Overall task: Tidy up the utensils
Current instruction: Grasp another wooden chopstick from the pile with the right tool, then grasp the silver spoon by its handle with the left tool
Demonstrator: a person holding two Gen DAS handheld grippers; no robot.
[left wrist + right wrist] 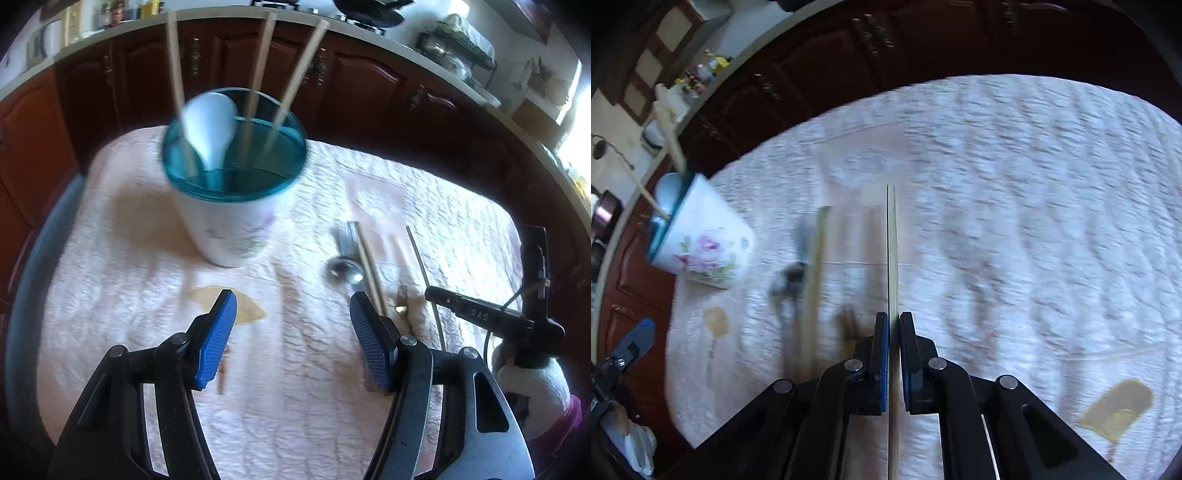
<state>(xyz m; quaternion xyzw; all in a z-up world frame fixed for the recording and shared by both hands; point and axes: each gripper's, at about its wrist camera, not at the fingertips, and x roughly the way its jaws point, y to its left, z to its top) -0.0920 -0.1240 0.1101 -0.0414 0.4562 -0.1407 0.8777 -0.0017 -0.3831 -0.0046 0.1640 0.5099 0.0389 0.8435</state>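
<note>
The left gripper [293, 317] angles down over the pink quilted cloth [295, 369], blue pads wide apart with nothing between them. Beside it a white-gloved hand [532, 384] carries the right gripper [894, 321], whose jaws are closed tight on a thin chopstick [892, 251] — its own view shows the stick running straight between the pads. Just beyond lie a metal spoon [343, 271] and another chopstick [369, 269]. Farther off stands the teal-rimmed floral cup [232, 221] — three chopsticks and a white spoon [210, 129] upright inside.
</note>
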